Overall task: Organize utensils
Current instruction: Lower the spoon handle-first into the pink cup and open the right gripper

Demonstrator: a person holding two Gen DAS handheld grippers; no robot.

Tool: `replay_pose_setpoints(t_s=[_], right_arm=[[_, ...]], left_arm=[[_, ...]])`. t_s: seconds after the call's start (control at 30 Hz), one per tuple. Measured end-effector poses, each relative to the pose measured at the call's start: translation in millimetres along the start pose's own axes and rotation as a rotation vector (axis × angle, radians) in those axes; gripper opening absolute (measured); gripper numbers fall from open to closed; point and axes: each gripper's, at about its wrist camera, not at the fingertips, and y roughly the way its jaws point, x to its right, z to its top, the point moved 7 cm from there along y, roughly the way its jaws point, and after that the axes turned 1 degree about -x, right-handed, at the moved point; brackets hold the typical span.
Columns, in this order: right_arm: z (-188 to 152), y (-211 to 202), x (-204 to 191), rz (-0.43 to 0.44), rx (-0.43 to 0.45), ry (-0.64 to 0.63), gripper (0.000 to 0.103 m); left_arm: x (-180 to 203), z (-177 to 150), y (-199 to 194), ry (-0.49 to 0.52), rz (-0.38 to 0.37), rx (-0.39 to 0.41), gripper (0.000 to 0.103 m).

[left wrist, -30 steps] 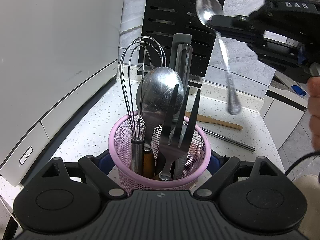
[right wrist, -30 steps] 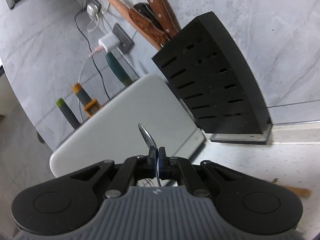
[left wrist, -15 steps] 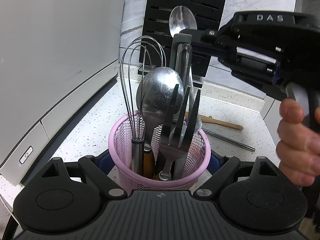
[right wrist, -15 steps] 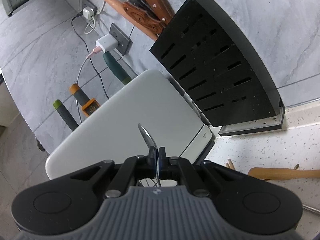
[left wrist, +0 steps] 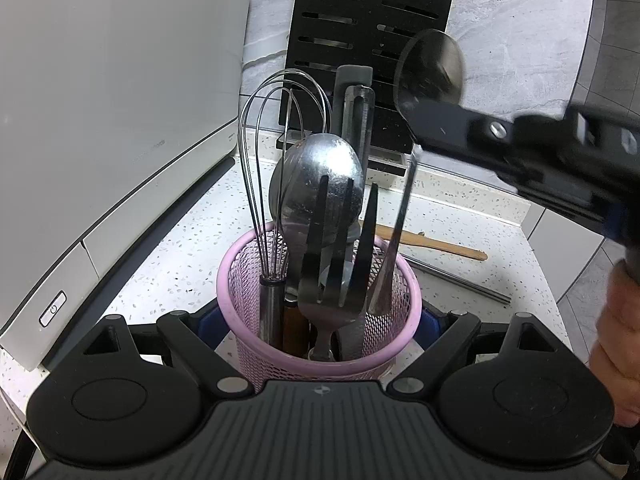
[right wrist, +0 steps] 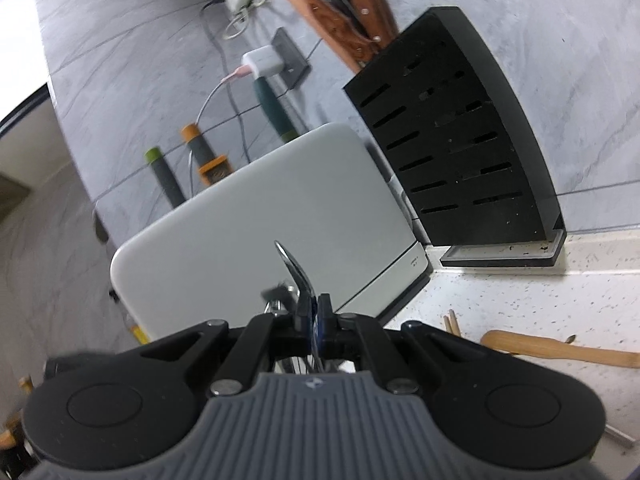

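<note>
A pink mesh holder (left wrist: 248, 276) stands on the speckled counter. My left gripper (left wrist: 320, 316) is shut on it, with a blue pad pressed to each side. In the holder are a whisk (left wrist: 280, 152), a big steel ladle (left wrist: 320, 184), a black slotted fork (left wrist: 340, 248) and a grey tool (left wrist: 356, 112). From the right, my right gripper (left wrist: 420, 132) is shut on a steel spoon (left wrist: 430, 68), bowl up. The spoon's handle tip reaches down inside the holder's right rim. In the right wrist view the spoon (right wrist: 294, 272) sticks up from the shut right gripper (right wrist: 314, 316).
A black knife block (left wrist: 372, 40) stands at the back wall and a white appliance (left wrist: 100, 100) fills the left. A wooden spatula (left wrist: 440, 240) and a metal rod (left wrist: 460, 280) lie behind the holder. A person's hand (left wrist: 616, 340) is at the right edge.
The right gripper has carried the spoon from the upper right over the holder and down. The handle tip, which hung clear beside the holder, is now inside its rim. The left gripper has not moved.
</note>
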Motion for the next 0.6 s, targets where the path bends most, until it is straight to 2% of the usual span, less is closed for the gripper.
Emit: replay_pose_setpoints(t_s=[0.23,0.47,0.6], right_arm=[[-11,-12,-11,0.003,-0.069,-0.154,0.000],[-22,2,-9,-0.049,-0.217,-0.279,0.000],[-26,13,-5,-0.067,-0.289,-0.287,0.000]], left_arm=[[0,0,0,0.000,0.001,0.000,0.103],[0,0,0,0.000,0.001,0.000,0.103],[0,0,0,0.001,0.001,0.000,0.103]])
